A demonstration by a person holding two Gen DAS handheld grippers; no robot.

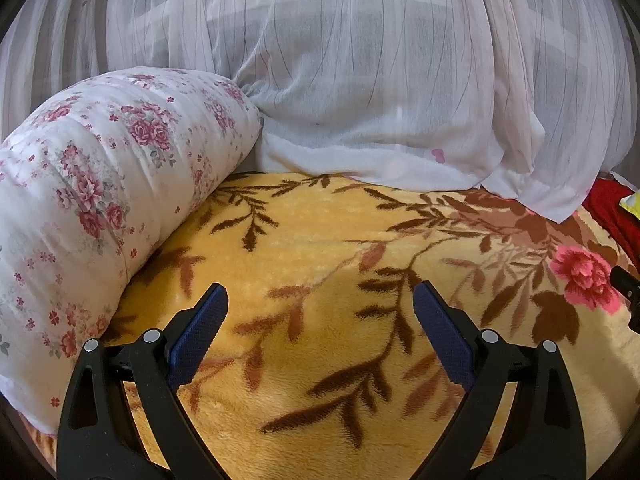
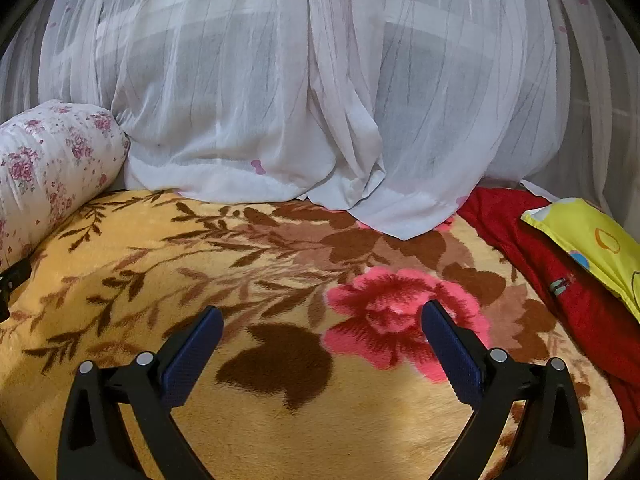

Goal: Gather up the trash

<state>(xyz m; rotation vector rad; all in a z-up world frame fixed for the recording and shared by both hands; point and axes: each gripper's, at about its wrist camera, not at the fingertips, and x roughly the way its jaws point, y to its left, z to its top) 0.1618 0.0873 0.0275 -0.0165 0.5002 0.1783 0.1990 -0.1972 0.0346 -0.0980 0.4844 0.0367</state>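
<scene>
No trash shows in either view. My left gripper [image 1: 320, 294] hangs open over a yellow fleece blanket [image 1: 304, 240] with brown leaves; nothing is between its blue-padded fingers. My right gripper [image 2: 322, 316] is open too, with nothing held, above the same blanket [image 2: 120, 240] near its pink flower print [image 2: 384, 312]. A black part of the right gripper pokes in at the right edge of the left wrist view, and a black part of the left gripper at the left edge of the right wrist view.
A white quilt roll [image 1: 92, 200] with pink roses lies along the left, also seen as a roll [image 2: 48, 160] at far left. Sheer white curtains [image 1: 380, 80] drape onto the blanket's far edge. A red cloth [image 2: 560, 272] and a yellow pillow [image 2: 588, 240] lie at right.
</scene>
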